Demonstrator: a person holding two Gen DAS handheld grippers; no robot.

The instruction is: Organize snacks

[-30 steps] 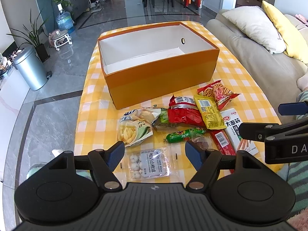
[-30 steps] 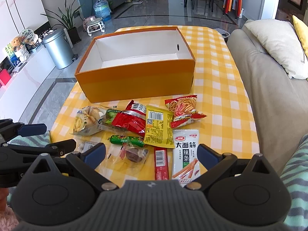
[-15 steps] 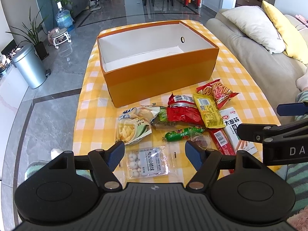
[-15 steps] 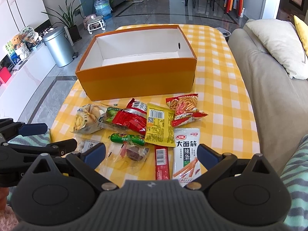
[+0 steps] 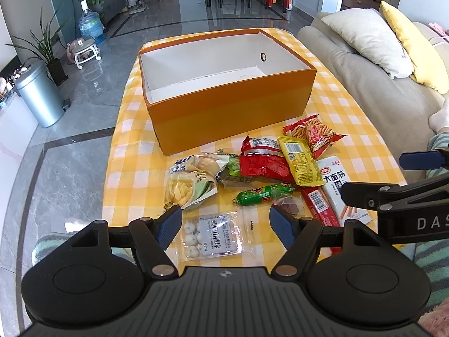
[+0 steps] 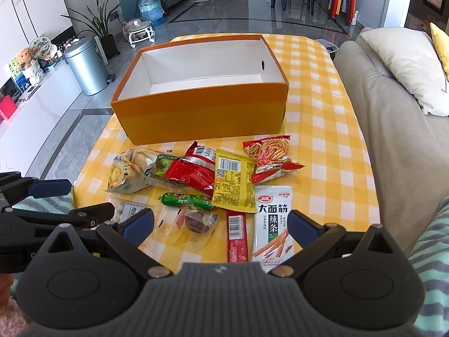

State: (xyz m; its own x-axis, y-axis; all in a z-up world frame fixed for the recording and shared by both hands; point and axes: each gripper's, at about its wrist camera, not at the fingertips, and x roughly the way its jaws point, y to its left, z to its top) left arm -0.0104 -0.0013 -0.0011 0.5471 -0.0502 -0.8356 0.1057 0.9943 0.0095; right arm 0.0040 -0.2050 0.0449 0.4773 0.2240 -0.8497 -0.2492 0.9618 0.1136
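An empty orange box (image 5: pixel 233 112) with a white inside stands on the yellow checked table (image 5: pixel 132 151); it also shows in the right wrist view (image 6: pixel 202 118). Several snack packets lie in front of it: a red packet (image 5: pixel 263 165), a yellow packet (image 5: pixel 303 165), a green sausage (image 5: pixel 263 195), a clear pack of white balls (image 5: pixel 210 234) and a white spicy-strip packet (image 6: pixel 273 221). My left gripper (image 5: pixel 226 226) is open, just above the clear pack. My right gripper (image 6: pixel 220 224) is open above the near snacks, empty.
A beige sofa (image 6: pixel 393 118) with pillows runs along the table's right side. A metal bin (image 5: pixel 39 95), plants and a water bottle stand on the floor at the left. Each gripper shows at the edge of the other's view.
Both grippers have moved a little forward toward the snacks; the box and packets look slightly nearer. Nothing was taken hold of.
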